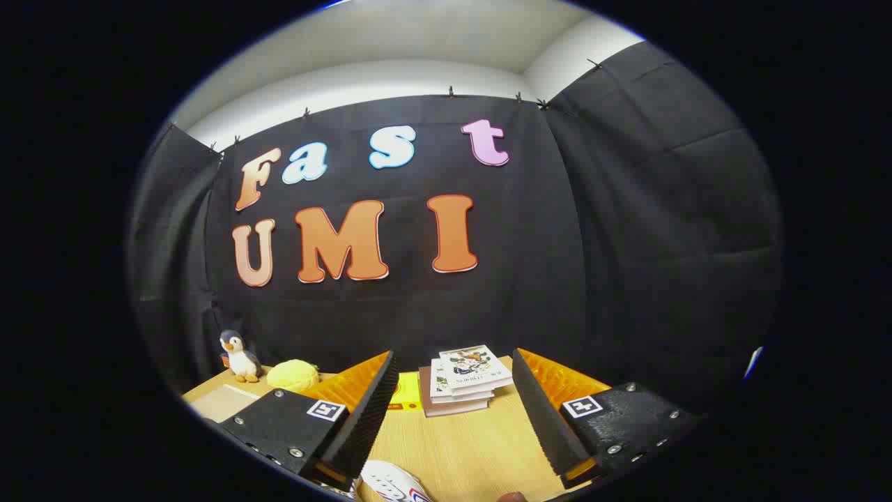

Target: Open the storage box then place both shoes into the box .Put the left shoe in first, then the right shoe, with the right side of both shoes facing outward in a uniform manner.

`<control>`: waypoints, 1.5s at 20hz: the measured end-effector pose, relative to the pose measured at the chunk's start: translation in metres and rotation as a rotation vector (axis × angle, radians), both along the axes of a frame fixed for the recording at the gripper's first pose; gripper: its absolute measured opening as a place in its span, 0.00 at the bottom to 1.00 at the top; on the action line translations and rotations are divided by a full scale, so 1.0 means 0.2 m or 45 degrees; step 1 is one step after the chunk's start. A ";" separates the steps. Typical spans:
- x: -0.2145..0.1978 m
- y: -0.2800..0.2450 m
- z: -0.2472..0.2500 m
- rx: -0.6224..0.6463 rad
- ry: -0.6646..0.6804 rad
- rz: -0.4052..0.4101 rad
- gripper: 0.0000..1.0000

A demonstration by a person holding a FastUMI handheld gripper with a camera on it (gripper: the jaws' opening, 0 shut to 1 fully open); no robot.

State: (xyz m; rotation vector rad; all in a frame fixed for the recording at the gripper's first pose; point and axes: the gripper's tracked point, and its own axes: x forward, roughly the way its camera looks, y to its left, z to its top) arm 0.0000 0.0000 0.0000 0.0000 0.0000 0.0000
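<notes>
Gripper (453, 411) spread wide above the wooden table (460, 446), gripping nothing. Shoe (390, 483) just below the left finger, mostly cut off. Stack of books (463, 380) beyond the fingers; toy penguin (239, 356) far left.

On my wooden table (460, 446) a stack of books (463, 382) lies near the back wall. Well off to the left of the books stands a toy penguin (239, 357), with a yellow plush lump (293, 374) just beside it.
</notes>
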 end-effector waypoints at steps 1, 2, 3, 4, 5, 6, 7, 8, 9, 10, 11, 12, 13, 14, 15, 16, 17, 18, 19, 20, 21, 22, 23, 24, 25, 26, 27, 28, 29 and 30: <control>-0.01 0.01 -0.03 -0.010 0.044 -0.017 0.97; -0.02 0.02 -0.03 -0.025 0.066 -0.024 0.97; -0.03 0.04 -0.03 -0.040 0.072 -0.021 0.97; -0.04 0.08 -0.03 -0.052 0.089 0.005 0.97; -0.06 0.12 -0.03 -0.061 0.107 0.031 0.97; -0.06 0.13 -0.01 -0.068 0.119 0.050 0.97; -0.06 0.16 0.01 -0.075 0.122 0.073 0.97; -0.05 0.18 0.03 -0.078 0.127 0.092 0.97; -0.04 0.21 0.05 -0.073 0.139 0.110 0.97; -0.04 0.24 0.07 -0.060 0.140 0.124 0.97; -0.04 0.27 0.10 -0.040 0.132 0.138 0.98; -0.04 0.31 0.12 -0.018 0.112 0.159 0.98; -0.03 0.34 0.14 -0.004 0.089 0.177 0.98; -0.03 0.37 0.13 -0.009 0.076 0.195 0.97; -0.03 0.38 0.12 -0.034 0.076 0.205 0.97; -0.03 0.38 0.10 -0.061 0.079 0.209 0.97; -0.03 0.37 0.09 -0.082 0.080 0.213 0.97; -0.03 0.36 0.09 -0.094 0.081 0.213 0.98; -0.04 0.36 0.10 -0.101 0.077 0.214 0.97; -0.04 0.35 0.10 -0.108 0.074 0.214 0.98; -0.03 0.35 0.09 -0.111 0.078 0.214 0.97; -0.04 0.35 0.08 -0.112 0.090 0.221 0.97; -0.04 0.35 0.06 -0.106 0.101 0.230 0.97; -0.04 0.35 0.06 -0.093 0.111 0.241 0.98; -0.04 0.36 0.05 -0.078 0.125 0.250 0.98; -0.04 0.37 0.02 -0.059 0.141 0.264 0.97; -0.04 0.37 -0.01 -0.041 0.157 0.276 0.97; -0.04 0.37 -0.04 -0.025 0.175 0.282 0.97; -0.03 0.37 -0.09 -0.010 0.209 0.289 0.98; -0.03 0.38 -0.14 0.012 0.248 0.301 0.97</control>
